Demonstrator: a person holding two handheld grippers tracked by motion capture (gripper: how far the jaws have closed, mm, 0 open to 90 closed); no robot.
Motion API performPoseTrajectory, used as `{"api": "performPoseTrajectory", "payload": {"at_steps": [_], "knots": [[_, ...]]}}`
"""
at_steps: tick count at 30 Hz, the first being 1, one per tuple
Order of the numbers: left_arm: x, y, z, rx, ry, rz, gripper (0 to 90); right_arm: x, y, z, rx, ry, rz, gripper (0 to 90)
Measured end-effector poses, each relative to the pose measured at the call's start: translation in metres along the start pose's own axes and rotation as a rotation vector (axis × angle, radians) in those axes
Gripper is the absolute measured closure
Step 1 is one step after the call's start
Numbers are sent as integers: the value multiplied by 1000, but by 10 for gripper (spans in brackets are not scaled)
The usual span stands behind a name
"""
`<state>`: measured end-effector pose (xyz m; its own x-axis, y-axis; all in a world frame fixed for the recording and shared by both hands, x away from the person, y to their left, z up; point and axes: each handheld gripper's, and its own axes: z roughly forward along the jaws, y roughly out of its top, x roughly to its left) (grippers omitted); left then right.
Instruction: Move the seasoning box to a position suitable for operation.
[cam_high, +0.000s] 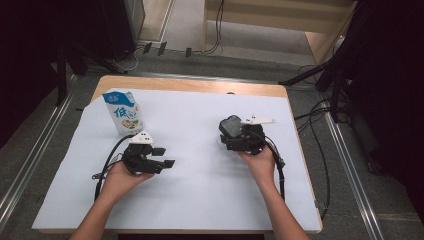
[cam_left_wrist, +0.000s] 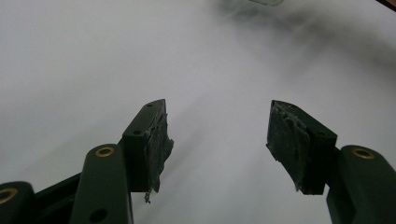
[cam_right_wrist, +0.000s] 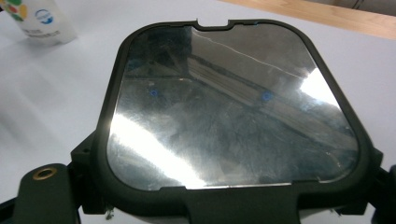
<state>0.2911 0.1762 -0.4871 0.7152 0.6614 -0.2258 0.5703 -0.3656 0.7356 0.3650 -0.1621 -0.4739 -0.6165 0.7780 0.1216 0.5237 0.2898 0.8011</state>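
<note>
From the high view, the right gripper (cam_high: 231, 134) sits right of centre on the white-covered surface (cam_high: 200, 190), carrying a dark, rounded-square tray (cam_high: 230, 126) at its front end. The left gripper (cam_high: 162, 157) rests lower left, its jaws pointing to the right across the sheet toward the tray and standing apart with nothing between them. A milk carton (cam_high: 125, 112) stands upright just behind the left gripper, far left of the tray. The tray lies up and to the right of the left jaws, well apart from them; the right hand is plainly the nearer, since it already has the tray.

In the left gripper view, the two black jaws are spread wide over bare white sheet, their worn pads facing each other with empty space between. At the top edge a blurred dark shape with a pale rim can be made out, too smeared to name.

In the right gripper view, the tray (cam_right_wrist: 233, 107) with its glossy, reflective face sits square in front of the camera, its near edge down between the jaws, which appear clamped on its sides. The tray's slightly longer axis runs away from the gripper. The carton (cam_right_wrist: 39, 21) shows at upper left, beyond the tray's far-left corner.
</note>
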Motion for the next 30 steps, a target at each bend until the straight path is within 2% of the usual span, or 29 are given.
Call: {"api": "performPoseTrajectory", "payload": {"at_steps": [3, 4, 9, 19, 22, 25, 30], "knots": [[1, 0, 0, -5, 2, -2, 402, 13, -1, 5, 12, 26, -26, 164], [2, 0, 0, -7, 4, -1, 402, 13, -1, 5, 12, 26, -26, 164], [5, 0, -1, -12, 11, -26, 386, 34, -2, 14, 27, 69, -65, 164], [5, -2, -2, -8, 16, -13, 389, 64, -7, 30, 49, 117, -124, 164], [5, -3, -3, -9, 19, -10, 390, 68, -10, 37, 64, 127, -139, 163], [5, -3, -5, -10, 14, -10, 391, 70, -14, 37, 46, 123, -175, 163], [5, -4, -4, -8, 15, -9, 390, 68, -15, 36, 39, 133, -171, 159]]}}
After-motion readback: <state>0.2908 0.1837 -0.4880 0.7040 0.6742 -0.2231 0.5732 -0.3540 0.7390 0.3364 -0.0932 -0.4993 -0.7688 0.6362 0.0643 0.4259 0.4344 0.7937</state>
